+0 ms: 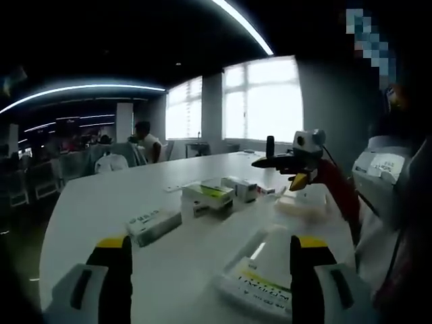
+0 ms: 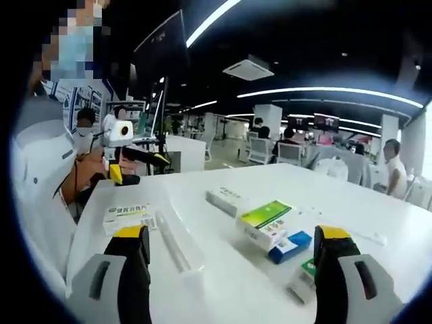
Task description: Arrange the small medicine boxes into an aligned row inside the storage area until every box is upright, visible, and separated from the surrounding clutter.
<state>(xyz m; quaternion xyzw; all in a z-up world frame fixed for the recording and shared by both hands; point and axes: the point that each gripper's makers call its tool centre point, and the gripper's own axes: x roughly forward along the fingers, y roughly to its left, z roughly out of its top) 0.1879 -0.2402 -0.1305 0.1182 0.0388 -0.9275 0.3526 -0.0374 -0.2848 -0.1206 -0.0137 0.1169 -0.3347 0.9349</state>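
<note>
Bare tabletop point(image 2: 223, 283) before scattered medicine boxes point(image 2: 268, 224)

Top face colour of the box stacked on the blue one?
Green fading to yellow on the white box, sitting on the blue box. Clearest in the right gripper view.

Five medicine boxes point(image 2: 266, 223) and one clear tray point(image 2: 179, 239) lie on one white table point(image 2: 223, 290).

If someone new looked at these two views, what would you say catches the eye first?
Medicine boxes lie scattered flat on the white table, the green-topped box stacked over a blue box mid-table. The right gripper and left gripper both stand open over them. Bright windows glow behind.
</note>
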